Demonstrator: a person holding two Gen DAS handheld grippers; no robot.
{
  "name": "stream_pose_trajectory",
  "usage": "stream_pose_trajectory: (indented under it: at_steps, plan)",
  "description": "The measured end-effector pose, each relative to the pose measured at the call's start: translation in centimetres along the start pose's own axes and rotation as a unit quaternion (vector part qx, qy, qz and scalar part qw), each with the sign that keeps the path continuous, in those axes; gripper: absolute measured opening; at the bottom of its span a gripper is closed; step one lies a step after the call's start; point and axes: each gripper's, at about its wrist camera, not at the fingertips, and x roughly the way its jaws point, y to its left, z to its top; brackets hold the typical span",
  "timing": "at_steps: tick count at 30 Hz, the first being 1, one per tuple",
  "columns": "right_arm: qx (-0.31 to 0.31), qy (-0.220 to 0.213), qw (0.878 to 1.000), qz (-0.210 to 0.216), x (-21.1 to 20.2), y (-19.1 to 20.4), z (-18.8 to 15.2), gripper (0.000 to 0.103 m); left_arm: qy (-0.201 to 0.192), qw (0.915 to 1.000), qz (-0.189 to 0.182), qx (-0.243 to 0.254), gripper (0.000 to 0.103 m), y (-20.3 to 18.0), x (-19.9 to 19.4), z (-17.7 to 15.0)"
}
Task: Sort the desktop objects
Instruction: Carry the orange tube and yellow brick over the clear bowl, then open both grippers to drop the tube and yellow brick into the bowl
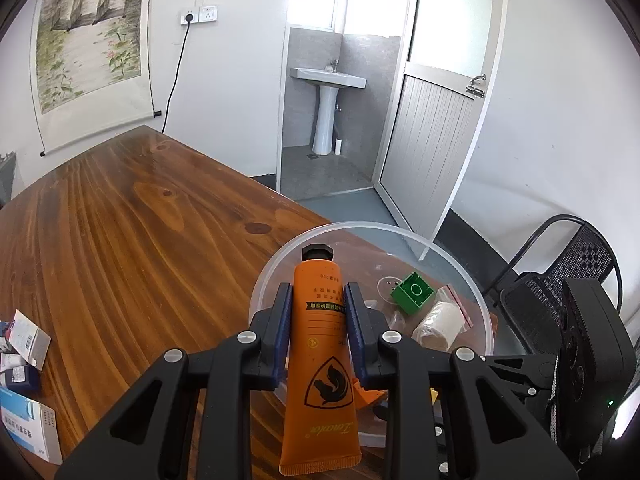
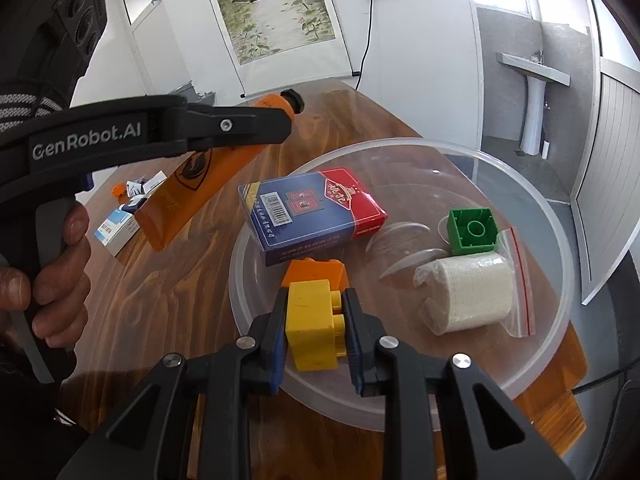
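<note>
Glossy wooden counter [image 1: 120, 220] in a white room, with painted scroll [image 1: 88, 28] on the wall and open washroom door [image 1: 432, 140] beyond. Left gripper [image 1: 318, 312] jaws pinching orange tube [image 1: 320, 360] over clear bowl's [image 2: 560, 240] rim; right gripper [image 2: 316, 320] jaws clamped on yellow brick [image 2: 312, 324] inside it.

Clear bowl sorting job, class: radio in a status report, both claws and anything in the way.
Left claw shut on orange tube. Right claw shut on yellow brick, over clear bowl. Card box, green brick, bagged roll already inside.
</note>
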Motion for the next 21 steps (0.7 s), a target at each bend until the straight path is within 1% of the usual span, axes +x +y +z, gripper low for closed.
stream_pose_trajectory:
  at_steps: [8, 11, 12, 13, 14, 15, 18, 21]
  plan:
    - [-0.028, 0.01, 0.999, 0.031, -1.2, 0.6, -1.0, 0.028, 0.013, 0.9998, -0.017, 0.005, 0.028, -0.8, 1.2, 0.4]
    - [-0.032, 0.007, 0.999, 0.033, -1.7, 0.7, -1.3, 0.028, 0.019, 0.9995, -0.024, 0.005, 0.028, -1.1, 1.7, 0.4]
    - [-0.031, 0.003, 0.999, 0.034, -2.0, 0.6, -1.3, 0.028, 0.02, 0.9994, -0.029, 0.004, 0.032, -1.2, 1.8, 0.4]
    - [-0.029, -0.005, 0.999, 0.035, -2.3, 0.6, -1.2, 0.028, 0.023, 0.9992, -0.031, 0.002, 0.047, -1.3, 1.9, 0.4]
    - [-0.026, -0.015, 0.999, 0.039, -2.7, 0.6, -1.1, 0.028, 0.024, 0.9993, -0.029, -0.001, 0.057, -1.3, 2.0, 0.4]
    - [-0.023, -0.024, 0.999, 0.044, -3.2, 0.5, -1.1, 0.028, 0.019, 0.9995, -0.025, -0.003, 0.07, -1.2, 1.8, 0.4]
    - [-0.024, -0.043, 0.998, 0.048, -4.2, 0.7, -0.9, 0.028, 0.01, 0.9999, -0.014, 0.0, 0.071, -1.0, 1.1, 0.2]
    - [-0.026, -0.053, 0.997, 0.042, -4.5, 1.1, -0.8, 0.028, 0.001, 0.9999, 0.012, 0.004, 0.071, -0.4, 0.4, 0.0]
